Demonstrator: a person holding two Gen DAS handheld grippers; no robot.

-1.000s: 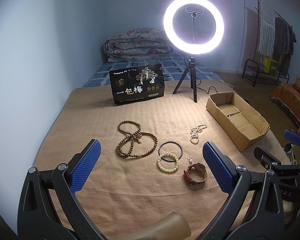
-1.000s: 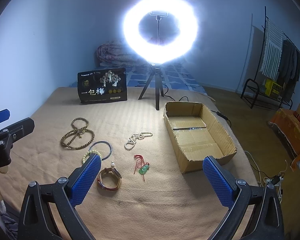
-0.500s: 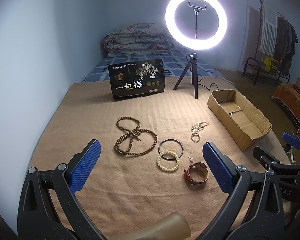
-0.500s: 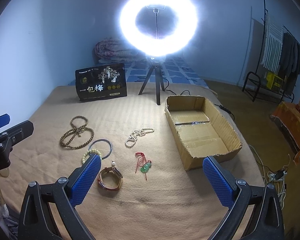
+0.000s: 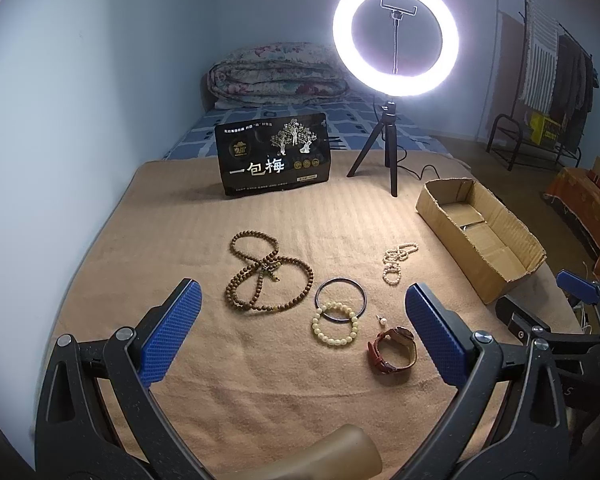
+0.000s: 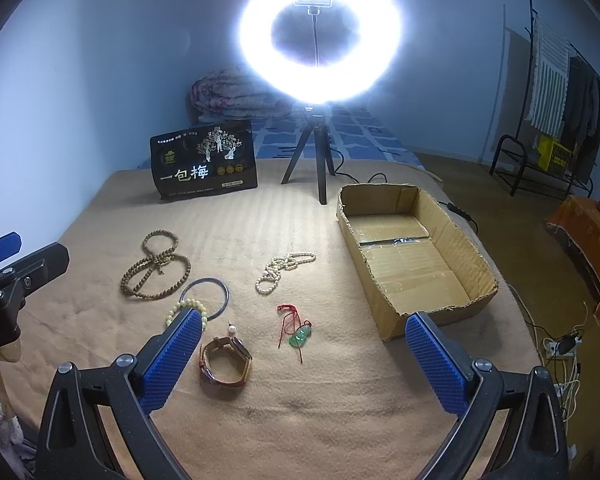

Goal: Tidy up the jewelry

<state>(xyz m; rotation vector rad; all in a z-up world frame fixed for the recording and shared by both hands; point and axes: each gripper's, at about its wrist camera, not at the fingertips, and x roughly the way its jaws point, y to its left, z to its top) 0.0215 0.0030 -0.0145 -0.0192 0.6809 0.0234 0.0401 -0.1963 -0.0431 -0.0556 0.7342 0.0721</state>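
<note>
Six pieces of jewelry lie on the tan ribbed blanket (image 6: 300, 420), all left of the cardboard box (image 6: 416, 264) — an open, empty tray with ragged corrugated walls. Farthest from it is the brown wooden bead strand (image 5: 266, 274), looped in a figure eight; nearer sit a thin dark bangle (image 5: 341, 300) overlapping a cream bead bracelet (image 5: 335, 329), a red leather-strapped watch (image 6: 225, 361), a pale pearl string (image 6: 282, 267) and a green pendant (image 6: 300, 336) on red cord. Left claw (image 5: 300, 334) and right claw (image 6: 300, 362) both gape wide, holding nothing.

Green pendant (image 6: 301, 336) (red cord), tan blanket (image 6: 340, 420)
</note>
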